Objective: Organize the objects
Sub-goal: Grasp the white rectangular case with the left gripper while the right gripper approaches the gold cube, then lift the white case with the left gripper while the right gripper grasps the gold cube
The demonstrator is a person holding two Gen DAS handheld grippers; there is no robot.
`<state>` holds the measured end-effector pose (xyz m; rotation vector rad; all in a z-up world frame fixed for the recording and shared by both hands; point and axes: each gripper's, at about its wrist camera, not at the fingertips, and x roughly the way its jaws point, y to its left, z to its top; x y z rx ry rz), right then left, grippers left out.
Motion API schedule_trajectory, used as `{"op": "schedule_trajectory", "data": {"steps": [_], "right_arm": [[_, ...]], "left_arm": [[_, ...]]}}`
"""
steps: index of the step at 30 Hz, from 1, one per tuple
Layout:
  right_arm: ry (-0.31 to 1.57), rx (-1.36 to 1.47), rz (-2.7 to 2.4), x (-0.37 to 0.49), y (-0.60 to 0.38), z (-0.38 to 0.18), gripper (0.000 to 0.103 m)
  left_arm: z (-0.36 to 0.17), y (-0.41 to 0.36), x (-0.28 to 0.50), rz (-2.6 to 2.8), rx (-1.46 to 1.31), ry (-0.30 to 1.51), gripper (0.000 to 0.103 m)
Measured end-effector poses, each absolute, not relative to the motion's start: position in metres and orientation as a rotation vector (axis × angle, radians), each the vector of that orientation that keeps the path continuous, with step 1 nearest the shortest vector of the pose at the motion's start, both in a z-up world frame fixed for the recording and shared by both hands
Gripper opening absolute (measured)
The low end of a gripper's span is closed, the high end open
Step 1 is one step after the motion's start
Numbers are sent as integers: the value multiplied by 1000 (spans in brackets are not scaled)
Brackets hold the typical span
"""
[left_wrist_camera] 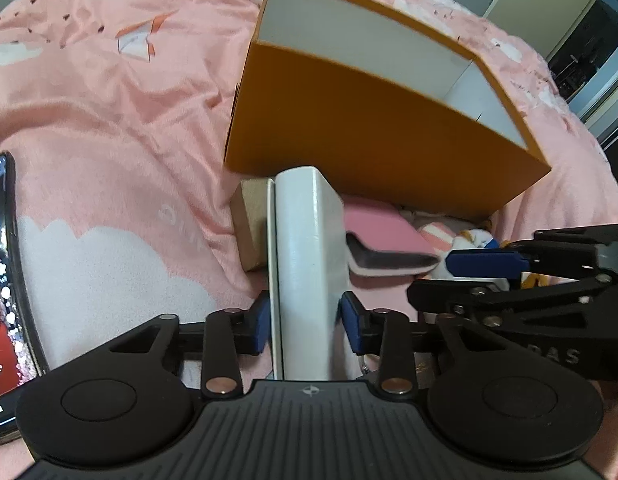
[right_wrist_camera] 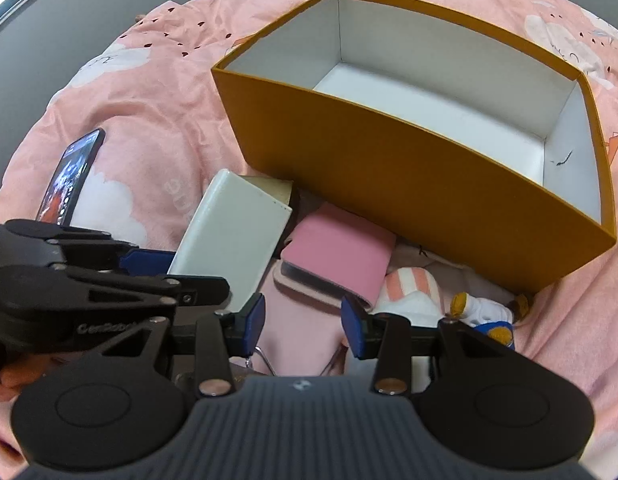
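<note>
A white folding case (left_wrist_camera: 309, 264) stands on edge between the blue pads of my left gripper (left_wrist_camera: 305, 326), which is shut on it. In the right wrist view the same white case (right_wrist_camera: 237, 240) tilts up from the left gripper (right_wrist_camera: 189, 276). My right gripper (right_wrist_camera: 303, 326) is open just above the pink sheet, with only fabric showing between its pads. Just past its fingertips lies a pink case (right_wrist_camera: 337, 256). A small striped plush toy (right_wrist_camera: 413, 284) lies to the right. The empty orange box (right_wrist_camera: 389, 168), white inside, stands behind them.
A small brown cardboard box (left_wrist_camera: 251, 228) sits behind the white case, against the orange box (left_wrist_camera: 389, 140). A phone (right_wrist_camera: 69, 176) with a lit screen lies on the pink bed sheet (left_wrist_camera: 109, 120) to the left. The right gripper (left_wrist_camera: 433, 276) reaches in from the right.
</note>
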<state>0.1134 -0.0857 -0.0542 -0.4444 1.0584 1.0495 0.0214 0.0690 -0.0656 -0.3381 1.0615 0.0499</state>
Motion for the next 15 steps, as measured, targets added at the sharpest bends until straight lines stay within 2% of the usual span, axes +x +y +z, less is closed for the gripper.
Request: {"op": "schedule_trajectory", "data": {"steps": [3,15], "right_arm": [[1039,-463,1049,113,-83,-53,44],[1002,-472,1115,117,-55,-42,44]], "left_arm": [[-57,67,18,53,-323,1025,33],[-15,79,12,157,-252,887,33]]}}
